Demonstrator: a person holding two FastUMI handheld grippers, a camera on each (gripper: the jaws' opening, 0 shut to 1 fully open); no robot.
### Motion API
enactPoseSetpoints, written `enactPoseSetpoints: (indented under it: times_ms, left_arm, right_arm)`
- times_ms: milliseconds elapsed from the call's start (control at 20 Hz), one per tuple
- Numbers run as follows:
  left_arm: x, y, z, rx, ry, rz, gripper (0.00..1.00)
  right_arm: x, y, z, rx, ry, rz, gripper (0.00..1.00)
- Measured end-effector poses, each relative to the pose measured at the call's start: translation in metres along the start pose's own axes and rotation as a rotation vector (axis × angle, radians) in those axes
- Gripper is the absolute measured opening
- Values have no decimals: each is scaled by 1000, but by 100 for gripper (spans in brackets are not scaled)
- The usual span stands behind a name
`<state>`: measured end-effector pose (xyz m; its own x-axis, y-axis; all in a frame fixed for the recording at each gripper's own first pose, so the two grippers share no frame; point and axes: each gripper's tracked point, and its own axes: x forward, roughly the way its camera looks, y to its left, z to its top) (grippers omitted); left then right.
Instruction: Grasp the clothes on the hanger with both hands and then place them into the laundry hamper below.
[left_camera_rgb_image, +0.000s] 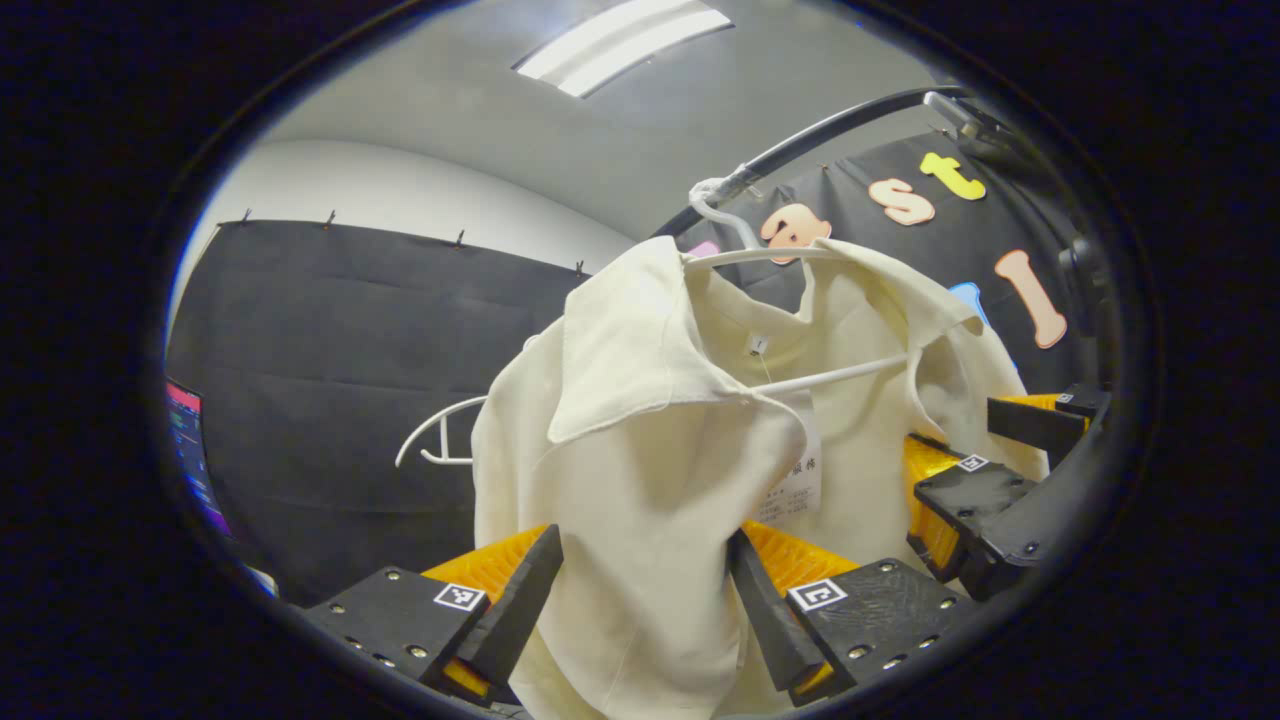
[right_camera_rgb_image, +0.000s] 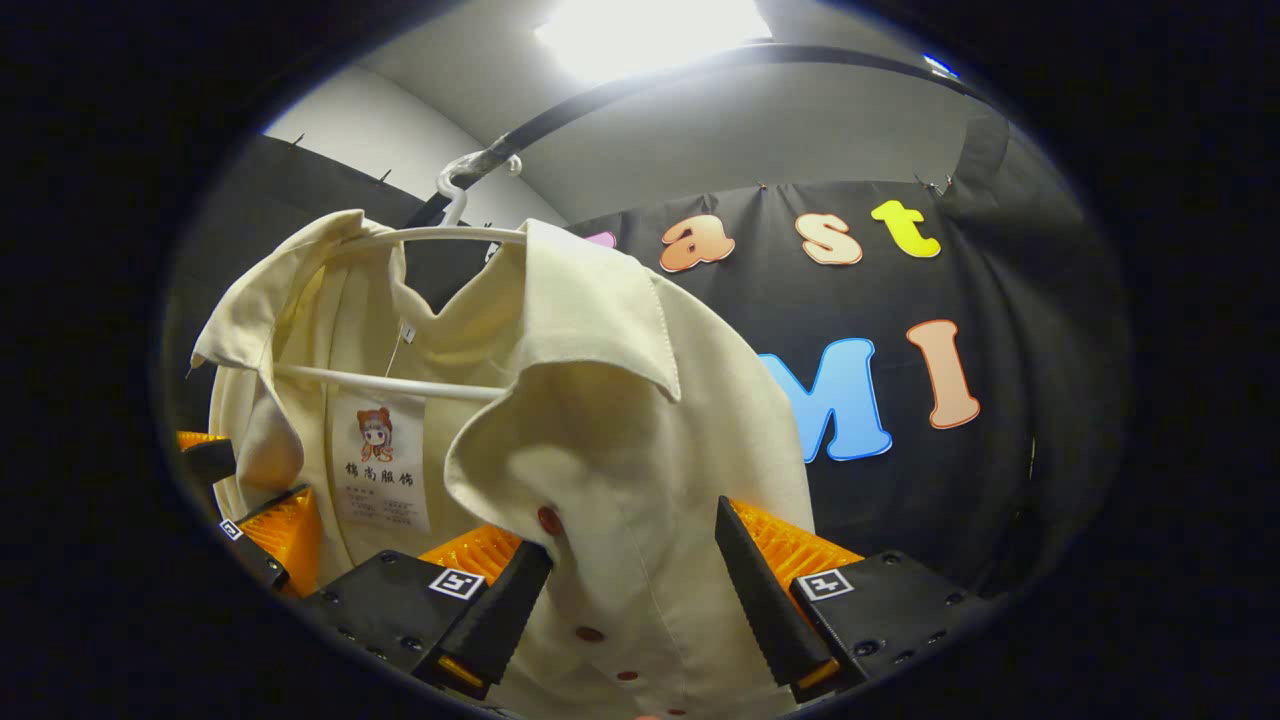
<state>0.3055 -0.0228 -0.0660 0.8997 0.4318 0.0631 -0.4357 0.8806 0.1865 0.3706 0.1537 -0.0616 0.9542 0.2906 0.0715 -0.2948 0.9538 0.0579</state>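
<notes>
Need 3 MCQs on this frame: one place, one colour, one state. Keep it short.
1. Where does the shirt hang?
A. on a white hanger hooked on the black rail
B. in a hamper
C. on a table

2. What colour are the shirt's buttons?
A. blue
B. dark red
C. white

3. How do the left hand-held gripper fingers stand?
A. shut with nothing between them
B. spread, with shirt fabric between them
C. clamped on the rail

Key: 1 A, the hook sits over the rail; 2 B, seen in the right gripper view; 3 B, a gap shows beside each finger.
</notes>
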Motion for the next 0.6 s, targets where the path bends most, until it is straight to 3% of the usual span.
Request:
enactPoseSetpoints:
  times_ms: [100, 150, 250, 300, 350, 400, 500, 600]
  left_arm:
    - [9, -2, 0, 3, 2, 2, 92]
    - [12, -4, -1, 9, 5, -1, 89]
    - [13, 1, 2, 19, -4, -6, 79]
    - [13, 3, 3, 26, -9, -15, 61]
    - [8, 6, 7, 31, -17, -18, 56]
    - [4, 11, 12, 32, -24, -13, 35]
    - [-3, 24, 19, 12, -41, 0, 14]
    - [-11, 43, 23, 6, -54, 31, 2]
  right_arm:
    - [6, -5, 6, -14, -12, -9, 95]
    - [8, -9, 9, -24, -16, -22, 86]
    - [10, -19, 12, -49, -20, -64, 45]
    - [9, -26, 15, -65, -26, -94, 25]
    - [9, -37, 20, -87, -41, -133, 14]
    - [9, -42, 24, -107, -50, -137, 10]
    - [11, -51, 27, -135, -48, -147, 9]
    - [12, -61, 40, -147, -86, -173, 2]
